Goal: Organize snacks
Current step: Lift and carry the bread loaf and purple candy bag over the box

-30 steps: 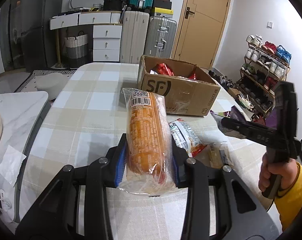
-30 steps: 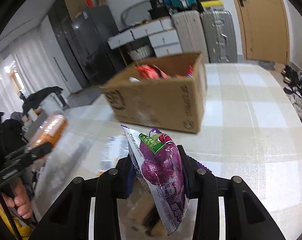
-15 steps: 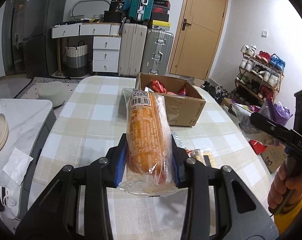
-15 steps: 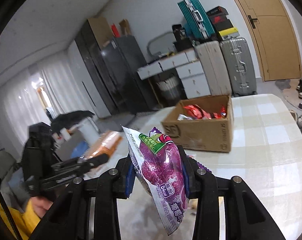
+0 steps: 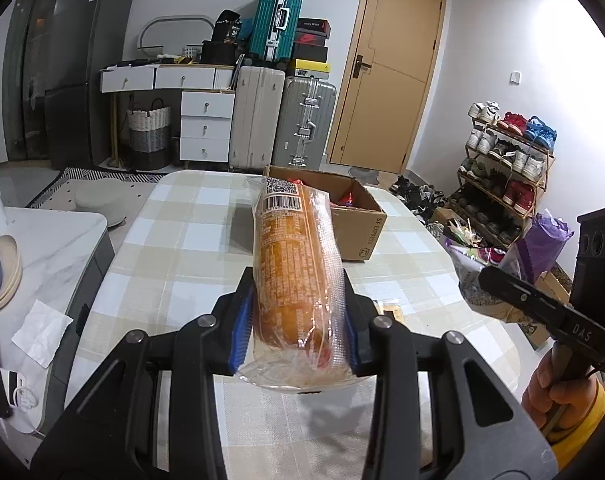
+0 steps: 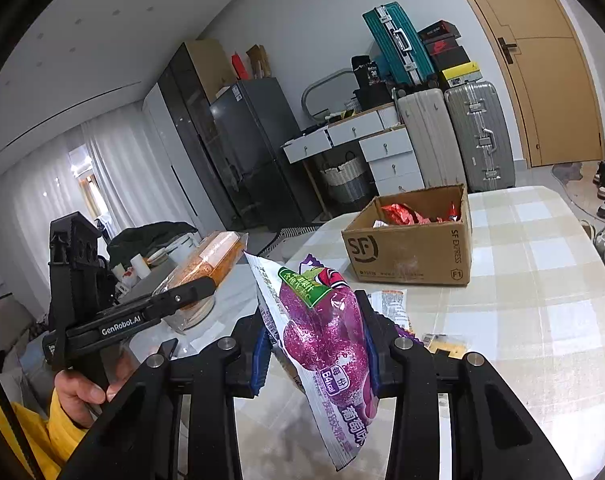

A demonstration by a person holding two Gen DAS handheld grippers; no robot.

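left gripper point(image 5: 296, 330) clenched on orange snack roll point(image 5: 294, 264); right gripper point(image 6: 316, 342) clenched on purple grape candy bag point(image 6: 322, 328); both above checked table point(image 5: 174, 248), cardboard box point(image 6: 410, 256) beyond.

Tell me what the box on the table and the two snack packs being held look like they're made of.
Box: brown corrugated cardboard, matte, with printed logo and raw flap edges.
Orange pack: clear glossy plastic film, wrinkled, with glare streaks.
Purple pack: shiny printed plastic or foil-lined film, probably; it creases and glints.
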